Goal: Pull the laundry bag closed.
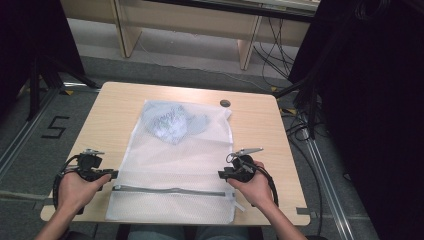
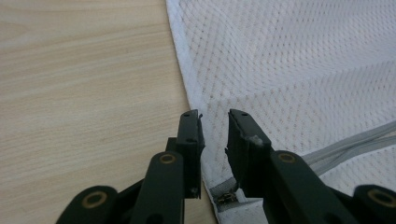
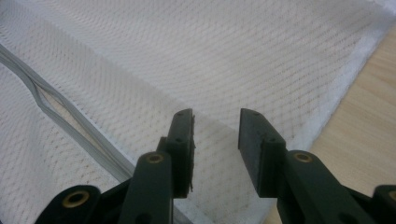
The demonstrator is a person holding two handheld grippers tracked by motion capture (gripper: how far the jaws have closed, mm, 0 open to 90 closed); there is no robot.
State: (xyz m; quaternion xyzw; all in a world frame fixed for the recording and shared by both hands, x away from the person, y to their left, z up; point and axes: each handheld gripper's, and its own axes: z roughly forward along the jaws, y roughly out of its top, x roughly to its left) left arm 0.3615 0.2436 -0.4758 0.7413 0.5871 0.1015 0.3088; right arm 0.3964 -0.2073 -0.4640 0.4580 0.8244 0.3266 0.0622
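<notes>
A light wooden table (image 1: 105, 120) stands on a grey floor. A small dark round disc (image 1: 225, 103) sits near its far edge. A painted number 5 (image 1: 55, 127) marks the floor; wooden furniture legs (image 1: 127, 35) stand beyond.

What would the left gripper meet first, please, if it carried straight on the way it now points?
Most likely the white mesh bag: the open left gripper already straddles the bag's side edge just above the zip. How high it hangs above the cloth is unclear.

black "5" (image 1: 55, 127) marked on the floor left of the table (image 1: 260, 125)
</notes>
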